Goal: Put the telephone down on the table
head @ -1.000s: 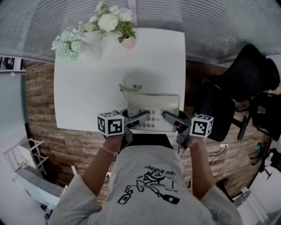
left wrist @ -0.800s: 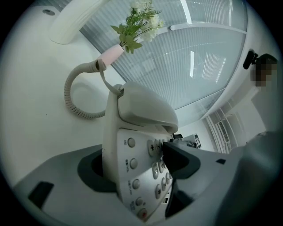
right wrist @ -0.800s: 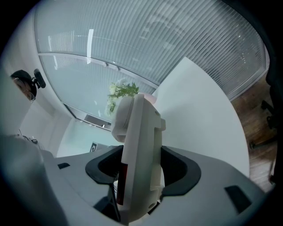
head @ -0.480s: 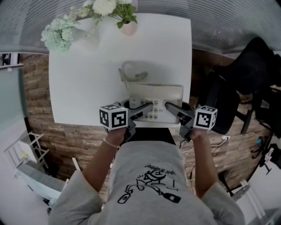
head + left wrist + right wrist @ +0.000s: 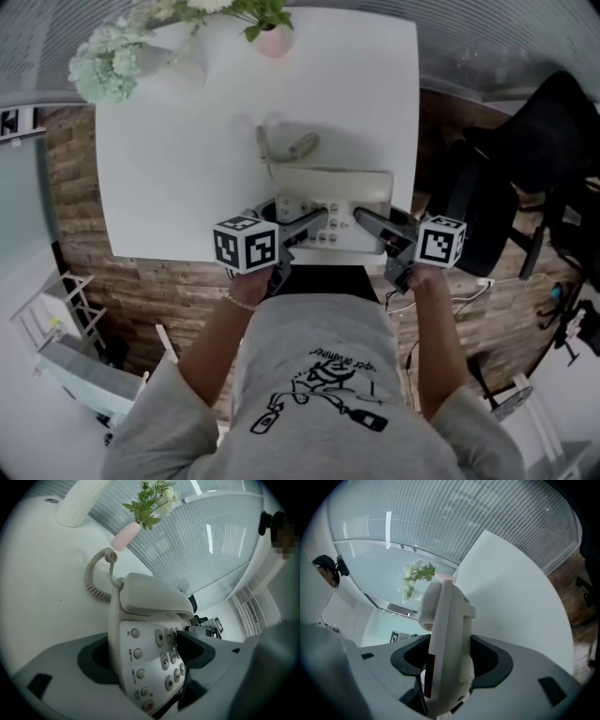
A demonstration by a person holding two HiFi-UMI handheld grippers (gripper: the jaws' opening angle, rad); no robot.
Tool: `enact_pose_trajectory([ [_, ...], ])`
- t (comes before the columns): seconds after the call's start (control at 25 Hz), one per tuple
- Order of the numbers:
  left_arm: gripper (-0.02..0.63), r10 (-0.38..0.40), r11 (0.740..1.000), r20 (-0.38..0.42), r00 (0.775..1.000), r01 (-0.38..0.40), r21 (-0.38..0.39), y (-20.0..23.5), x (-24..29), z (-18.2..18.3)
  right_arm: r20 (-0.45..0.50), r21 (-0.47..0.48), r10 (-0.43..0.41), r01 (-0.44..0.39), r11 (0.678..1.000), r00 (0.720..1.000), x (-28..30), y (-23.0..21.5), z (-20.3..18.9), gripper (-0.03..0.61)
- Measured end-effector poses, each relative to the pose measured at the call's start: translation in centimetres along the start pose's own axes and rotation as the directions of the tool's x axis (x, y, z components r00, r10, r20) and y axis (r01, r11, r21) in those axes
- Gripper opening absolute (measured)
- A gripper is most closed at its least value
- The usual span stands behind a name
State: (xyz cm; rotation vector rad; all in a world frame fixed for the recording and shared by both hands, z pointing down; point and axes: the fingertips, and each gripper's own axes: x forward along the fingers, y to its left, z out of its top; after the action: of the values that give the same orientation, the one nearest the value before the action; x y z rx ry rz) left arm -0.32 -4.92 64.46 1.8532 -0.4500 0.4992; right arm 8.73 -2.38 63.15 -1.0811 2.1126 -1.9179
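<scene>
The cream telephone [image 5: 333, 187], its handset on the cradle, is over the white table [image 5: 169, 169] near the front edge; I cannot tell whether its base touches. Its coiled cord [image 5: 286, 150] lies on the table behind it. My left gripper [image 5: 309, 223] has the telephone's left side between its jaws, one finger lying across the keypad [image 5: 168, 658]. These jaws are opening, but both pads still meet the telephone [image 5: 145, 597]. My right gripper [image 5: 367, 222] is shut on the right side, its pads clasping the edge of the telephone [image 5: 447, 634].
A bunch of pale flowers [image 5: 112, 61] and a pink vase [image 5: 274, 39] stand at the table's far edge. A black office chair [image 5: 525, 159] is right of the table. The floor [image 5: 141, 291] around it is wood-patterned.
Both grippers have sunk toward the table with the telephone between them. The coiled cord now lies spread on the tabletop behind the telephone.
</scene>
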Motion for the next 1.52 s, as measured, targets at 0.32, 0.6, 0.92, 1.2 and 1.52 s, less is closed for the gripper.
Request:
enact_pose_trajectory([
  [0.32,0.391,0.075,0.997,0.013,0.997,-0.075,0.011,1.1,0.5,-0.6,-0.018,0.013,-0.01,0.01,1.0,1.0,0.2,-1.2,-0.3,0.279],
  [0.6,0.41,0.137,0.989,0.012,0.99,-0.138,0.046,1.8,0.7,-0.7,-0.022,0.034,-0.017,0.017,0.999,1.0,0.4,-2.1,-0.7,0.279],
  [0.92,0.417,0.185,0.981,0.016,0.983,-0.186,0.059,2.0,0.9,-0.8,-0.027,0.044,-0.018,0.019,0.999,0.999,0.4,-2.7,-0.7,0.278],
  [1.2,0.424,0.219,0.973,0.018,0.976,-0.22,0.073,2.0,1.0,-0.9,-0.027,0.046,-0.02,0.021,0.999,0.999,0.2,-2.9,-0.7,0.279],
  [1.52,0.431,0.266,0.96,0.015,0.964,-0.267,0.084,2.3,0.8,-1.1,-0.034,0.043,-0.026,0.028,0.999,0.999,0.3,-3.0,-0.9,0.278],
])
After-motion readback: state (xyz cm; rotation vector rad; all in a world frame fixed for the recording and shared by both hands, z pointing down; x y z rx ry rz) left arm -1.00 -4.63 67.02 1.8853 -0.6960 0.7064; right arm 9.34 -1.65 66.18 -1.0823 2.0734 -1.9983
